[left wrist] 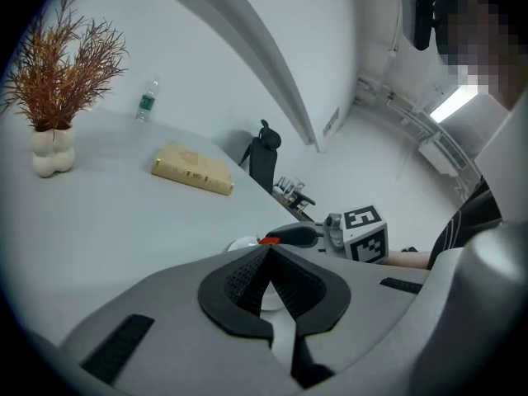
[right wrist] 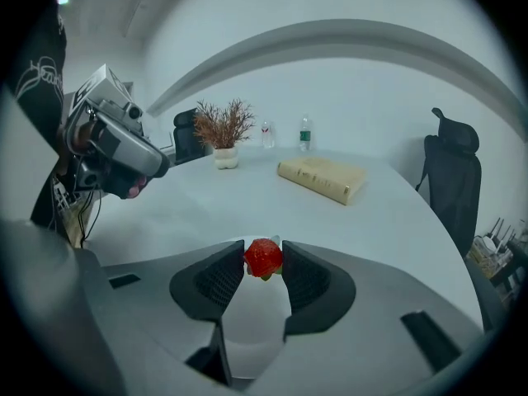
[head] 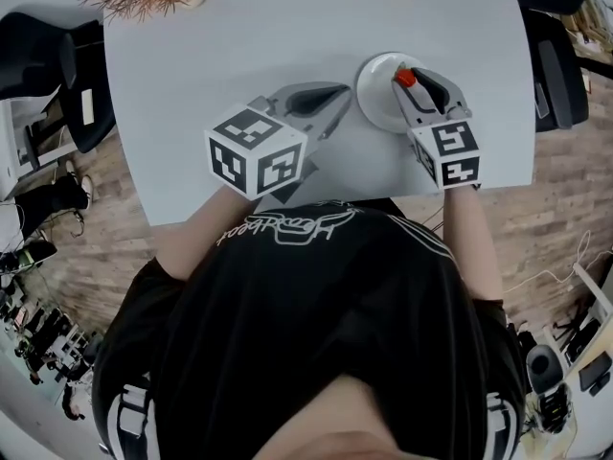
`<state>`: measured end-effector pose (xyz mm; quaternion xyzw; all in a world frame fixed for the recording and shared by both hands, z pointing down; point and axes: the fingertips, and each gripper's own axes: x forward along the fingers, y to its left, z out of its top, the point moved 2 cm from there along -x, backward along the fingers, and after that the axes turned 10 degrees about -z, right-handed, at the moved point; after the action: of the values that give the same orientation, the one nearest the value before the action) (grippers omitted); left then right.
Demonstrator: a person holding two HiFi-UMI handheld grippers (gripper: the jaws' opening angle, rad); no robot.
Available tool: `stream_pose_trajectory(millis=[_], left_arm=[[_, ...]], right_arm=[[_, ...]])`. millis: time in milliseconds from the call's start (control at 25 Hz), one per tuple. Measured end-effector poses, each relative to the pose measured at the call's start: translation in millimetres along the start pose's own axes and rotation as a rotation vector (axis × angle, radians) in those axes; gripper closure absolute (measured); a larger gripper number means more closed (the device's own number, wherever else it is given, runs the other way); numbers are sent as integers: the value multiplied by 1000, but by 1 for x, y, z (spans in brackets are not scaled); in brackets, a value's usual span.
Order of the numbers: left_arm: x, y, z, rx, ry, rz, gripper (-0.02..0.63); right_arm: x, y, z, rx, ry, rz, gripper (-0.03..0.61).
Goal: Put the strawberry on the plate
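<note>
Strawberry point(head: 405, 78), head view: pinched at the tips of my right gripper point(head: 410, 80), over the white plate point(head: 369, 92), which otherwise looks bare. Left gripper view: my left gripper point(left wrist: 268, 250) has its jaws pressed together on nothing, near the plate. Right gripper view: the pads clamp the strawberry. I judge this the placing step; next I lower it and spread the jaws.

I see the small red strawberry point(right wrist: 263, 258), a touch of green beneath, pinched in the jaws of my right gripper point(right wrist: 264, 264), over the round white plate point(head: 376, 94), flat on the pale table point(head: 192, 65)
</note>
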<state>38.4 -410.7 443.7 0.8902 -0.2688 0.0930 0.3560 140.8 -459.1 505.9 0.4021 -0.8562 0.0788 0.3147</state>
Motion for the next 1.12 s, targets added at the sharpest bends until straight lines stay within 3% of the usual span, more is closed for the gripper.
stream_pose_trajectory(millis=[680,1120], left_arm=[[-9,14,-2,-21,-24,36,607],[-10,15,4,-19,-34,14,607]], right_arm=[[27,13,-24,-128,115,16,446],[30,11,-23,-115,130,2,446]])
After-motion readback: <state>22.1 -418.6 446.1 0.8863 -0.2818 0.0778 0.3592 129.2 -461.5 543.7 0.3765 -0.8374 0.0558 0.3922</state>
